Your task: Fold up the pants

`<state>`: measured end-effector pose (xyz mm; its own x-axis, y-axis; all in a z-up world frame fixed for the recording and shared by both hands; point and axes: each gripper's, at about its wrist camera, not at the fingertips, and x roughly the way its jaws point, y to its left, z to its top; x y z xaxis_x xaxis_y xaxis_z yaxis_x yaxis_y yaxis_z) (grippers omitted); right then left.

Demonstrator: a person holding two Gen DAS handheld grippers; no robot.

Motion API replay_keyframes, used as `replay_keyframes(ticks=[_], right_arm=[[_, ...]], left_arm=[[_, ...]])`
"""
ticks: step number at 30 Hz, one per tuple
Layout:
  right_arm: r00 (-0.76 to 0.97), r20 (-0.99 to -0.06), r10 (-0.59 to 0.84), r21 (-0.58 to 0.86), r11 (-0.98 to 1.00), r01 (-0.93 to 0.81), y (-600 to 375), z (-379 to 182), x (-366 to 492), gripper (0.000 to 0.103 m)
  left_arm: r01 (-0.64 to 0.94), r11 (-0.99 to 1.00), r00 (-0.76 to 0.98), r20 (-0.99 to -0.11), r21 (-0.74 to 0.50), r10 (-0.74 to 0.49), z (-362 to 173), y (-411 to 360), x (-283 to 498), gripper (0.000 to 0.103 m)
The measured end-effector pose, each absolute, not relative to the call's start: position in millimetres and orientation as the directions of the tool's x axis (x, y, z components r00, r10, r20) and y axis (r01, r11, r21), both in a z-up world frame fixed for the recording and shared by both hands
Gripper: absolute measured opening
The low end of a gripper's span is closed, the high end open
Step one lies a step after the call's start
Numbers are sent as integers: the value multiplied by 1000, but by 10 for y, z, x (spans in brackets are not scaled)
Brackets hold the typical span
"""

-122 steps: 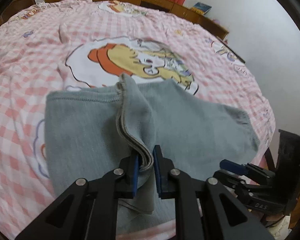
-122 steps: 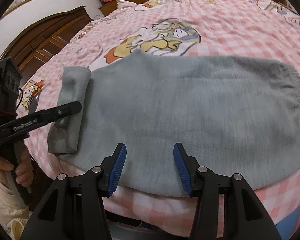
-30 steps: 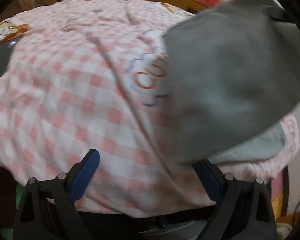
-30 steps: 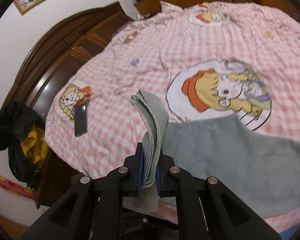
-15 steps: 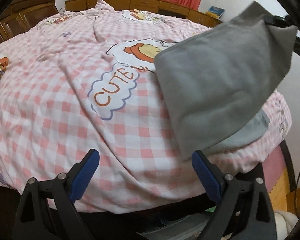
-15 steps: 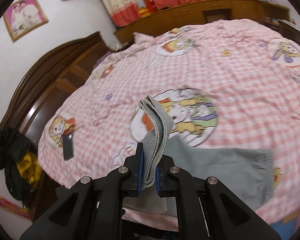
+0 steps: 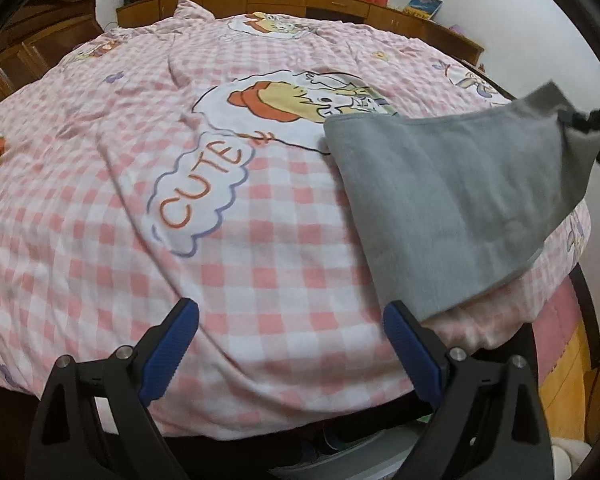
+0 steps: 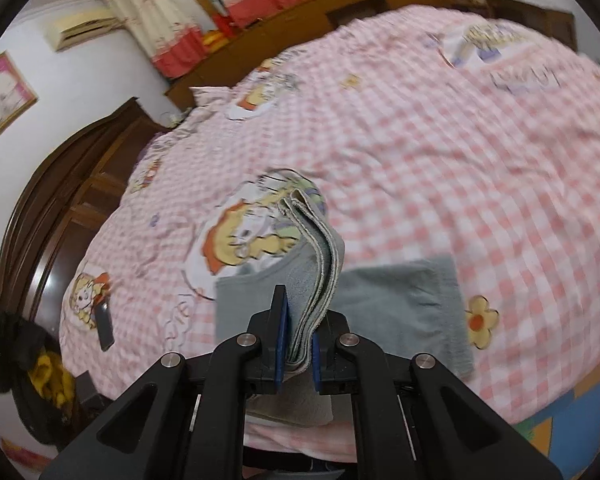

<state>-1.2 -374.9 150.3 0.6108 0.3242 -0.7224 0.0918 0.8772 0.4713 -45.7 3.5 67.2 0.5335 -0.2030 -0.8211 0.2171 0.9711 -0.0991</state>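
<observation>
The grey pants (image 7: 456,196) lie folded at the right side of the pink checked bed. My right gripper (image 8: 298,356) is shut on a stacked folded edge of the pants (image 8: 320,264) and holds it up over the lower grey layer (image 8: 412,308). In the left wrist view that lifted corner (image 7: 556,108) hangs from the right gripper at the far right. My left gripper (image 7: 292,346) is open and empty, above the bed's near edge, left of the pants.
The pink checked bedspread (image 7: 180,120) has cartoon prints and a "CUTE" bubble (image 7: 200,196). A dark phone (image 8: 105,326) lies near the bed's left edge. A dark wooden headboard (image 8: 52,208) and clothes (image 8: 24,360) stand at left.
My right gripper has carried the pinched pants edge further right over the lower layer, and the fold lies lower now. My left gripper stays open and has swung slightly left.
</observation>
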Motion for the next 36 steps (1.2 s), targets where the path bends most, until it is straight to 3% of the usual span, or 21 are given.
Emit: replay_keyframes(ticks=[6, 16, 19, 24, 26, 28, 30, 32, 36], right_arm=[[571, -756, 318, 472, 871, 139, -4035, 1062, 48, 10], [499, -833, 240, 356, 922, 150, -4187, 504, 189, 14], [493, -839, 231, 345, 926, 153, -4277, 504, 168, 17], [553, -828, 95, 220, 962, 163, -4306, 787, -9, 24], [577, -806, 131, 240, 964, 116, -4238, 864, -46, 24], [579, -795, 184, 261, 964, 51, -4113, 874, -13, 24], [566, -802, 192, 244, 970, 18, -4000, 813, 65, 24], [551, -818, 163, 201, 980, 8, -3895, 687, 193, 24], [561, -819, 120, 138, 990, -9, -3865, 439, 441, 24]], left_arm=[[258, 964, 529, -825, -70, -201, 667, -199, -312, 96], [320, 945, 519, -821, -73, -239, 685, -631, 27, 96], [351, 933, 521, -810, -82, -268, 724, -815, 166, 96], [397, 917, 536, -800, -43, -270, 741, -1066, 358, 96], [414, 910, 543, -794, -31, -274, 737, -1136, 414, 95], [434, 901, 563, -777, -12, -282, 741, -1207, 480, 83], [430, 903, 578, -772, 13, -264, 718, -1261, 571, 51], [427, 904, 553, -787, -13, -273, 660, -1280, 688, 43], [404, 914, 540, -799, -30, -264, 507, -1251, 896, 41]])
